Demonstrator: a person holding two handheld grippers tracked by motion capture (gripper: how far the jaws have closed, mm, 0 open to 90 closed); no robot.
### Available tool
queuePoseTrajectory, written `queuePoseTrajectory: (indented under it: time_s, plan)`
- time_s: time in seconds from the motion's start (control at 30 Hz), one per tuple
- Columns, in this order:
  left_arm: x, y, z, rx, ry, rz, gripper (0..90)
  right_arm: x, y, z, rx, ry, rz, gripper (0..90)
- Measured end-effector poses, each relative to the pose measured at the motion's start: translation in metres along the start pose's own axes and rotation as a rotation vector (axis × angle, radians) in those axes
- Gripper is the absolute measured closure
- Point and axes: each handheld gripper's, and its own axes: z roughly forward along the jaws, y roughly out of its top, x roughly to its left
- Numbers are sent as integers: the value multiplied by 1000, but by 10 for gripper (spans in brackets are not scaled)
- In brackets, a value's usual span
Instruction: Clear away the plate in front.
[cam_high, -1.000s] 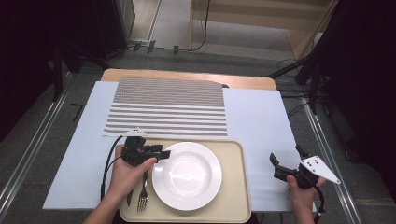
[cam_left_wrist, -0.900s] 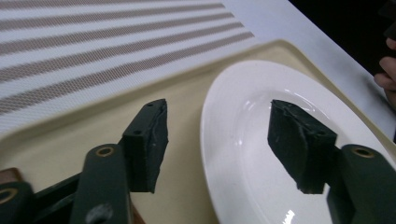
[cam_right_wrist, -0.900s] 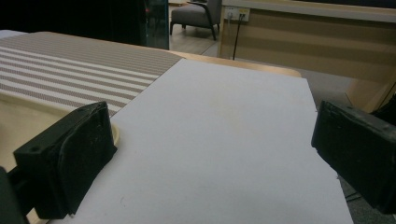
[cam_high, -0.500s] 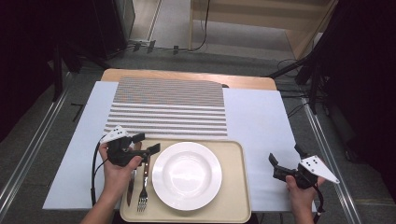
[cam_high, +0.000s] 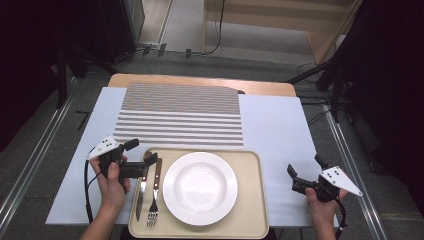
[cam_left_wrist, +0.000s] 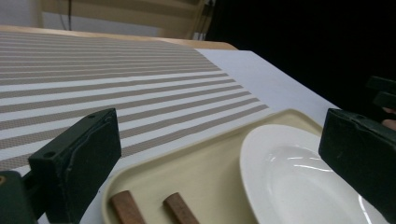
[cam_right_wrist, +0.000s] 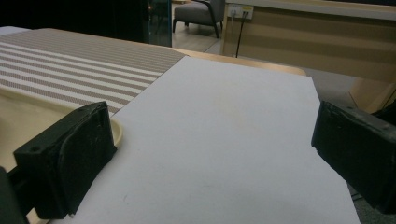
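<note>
A white plate lies in the middle of a beige tray at the table's near edge. A knife and a fork with wooden handles lie side by side on the tray, left of the plate. My left gripper hovers open at the tray's far left corner, just above the handle ends. In the left gripper view its jaws stand wide apart over the tray rim, with both handles below and the plate to the right. My right gripper rests open and empty on the white cover, right of the tray.
A brown-and-white striped placemat lies beyond the tray. A white cover spreads over the wooden table. In the right gripper view the tray's corner sits by the left jaw, with bare cover ahead. Dark floor and cables surround the table.
My left gripper has drawn back leftward from the plate's rim to the tray's far left corner, and the knife now lies in plain sight beside the fork. The right hand has stayed put.
</note>
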Motion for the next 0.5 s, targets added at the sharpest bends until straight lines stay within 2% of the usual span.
queuePoseTrajectory:
  time_s: [0.2,0.5]
  plan:
    - [8,-3,-11,-32,46,34,0,0,0,0,-2,3,-3,0]
    - [20,-7,-22,-52,95,44,0,0,0,1,-1,4,-3,0]
